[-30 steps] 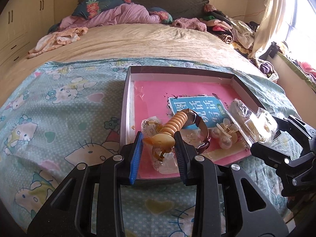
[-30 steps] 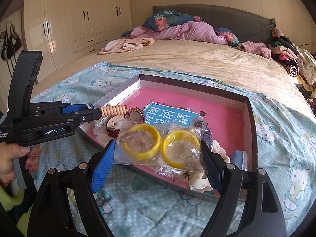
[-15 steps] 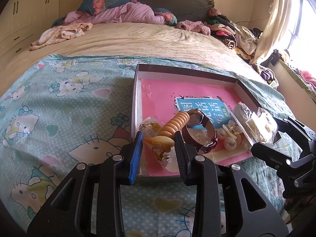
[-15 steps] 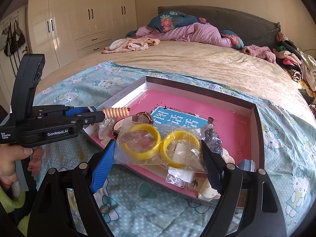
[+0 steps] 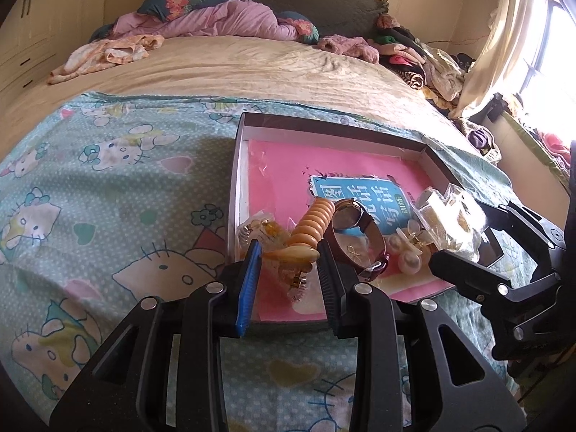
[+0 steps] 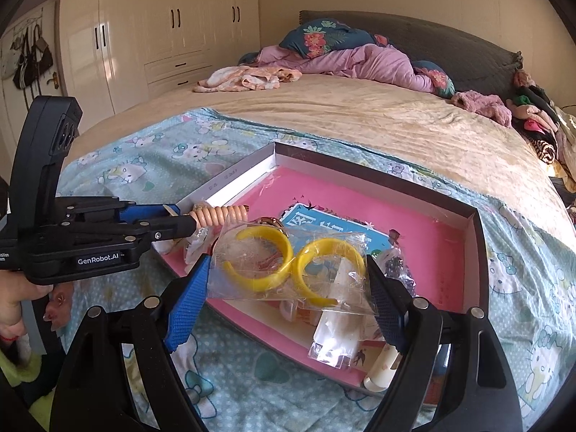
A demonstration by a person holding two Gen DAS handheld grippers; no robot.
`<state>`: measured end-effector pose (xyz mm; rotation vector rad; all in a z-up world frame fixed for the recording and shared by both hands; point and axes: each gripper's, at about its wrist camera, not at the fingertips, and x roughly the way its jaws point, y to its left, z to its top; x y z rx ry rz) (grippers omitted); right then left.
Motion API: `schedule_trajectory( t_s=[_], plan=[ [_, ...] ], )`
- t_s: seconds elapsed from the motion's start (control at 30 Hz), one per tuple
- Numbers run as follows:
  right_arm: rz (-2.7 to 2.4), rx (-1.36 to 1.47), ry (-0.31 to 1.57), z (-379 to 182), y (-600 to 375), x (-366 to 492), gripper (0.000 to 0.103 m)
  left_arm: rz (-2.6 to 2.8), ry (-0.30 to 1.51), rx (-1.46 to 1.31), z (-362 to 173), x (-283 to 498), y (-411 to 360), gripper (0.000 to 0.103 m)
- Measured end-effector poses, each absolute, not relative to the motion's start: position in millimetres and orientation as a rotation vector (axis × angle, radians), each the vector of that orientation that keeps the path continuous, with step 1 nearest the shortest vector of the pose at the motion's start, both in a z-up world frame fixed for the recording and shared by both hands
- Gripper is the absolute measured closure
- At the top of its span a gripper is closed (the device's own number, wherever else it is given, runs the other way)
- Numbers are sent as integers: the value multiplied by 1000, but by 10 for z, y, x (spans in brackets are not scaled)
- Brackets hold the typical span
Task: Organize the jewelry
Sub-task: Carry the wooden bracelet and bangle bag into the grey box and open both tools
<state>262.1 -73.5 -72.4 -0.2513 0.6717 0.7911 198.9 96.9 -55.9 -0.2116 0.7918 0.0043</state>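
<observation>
My left gripper (image 5: 288, 252) is shut on a peach ribbed hair clip (image 5: 313, 225), held above the near left corner of the shallow box (image 5: 324, 122) with a pink lining. My right gripper (image 6: 288, 280) is shut on a clear bag holding two yellow bangles (image 6: 291, 266), above the box's near edge (image 6: 475, 252). The bag also shows in the left wrist view (image 5: 446, 223). In the box lie a brown-strap watch (image 5: 356, 234), pearl hair clips (image 5: 406, 252), a bagged amber piece (image 5: 259, 228) and a bag of dark beads (image 6: 396, 266). The left gripper (image 6: 180, 217) shows in the right wrist view too.
The box rests on a Hello Kitty sheet (image 5: 108, 198) on a bed. A blue printed card (image 5: 356, 194) lies in the box. A purple quilt and pillows (image 5: 216, 18) are at the headboard, clothes (image 5: 414, 57) at far right, wardrobes (image 6: 162, 36) at left.
Both grippers have drifted slightly left relative to the box and keep their holds. The hair clip and the bangle bag stay lifted over the box's near side.
</observation>
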Motion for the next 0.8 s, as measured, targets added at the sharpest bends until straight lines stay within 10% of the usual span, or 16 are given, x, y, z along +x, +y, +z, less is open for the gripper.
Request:
schedule_trajectory(
  t_s=[0.8],
  plan=[
    [784,-245,772,-961,-624,2789,15,4,794,-209,-563,2032,952,79]
  ],
)
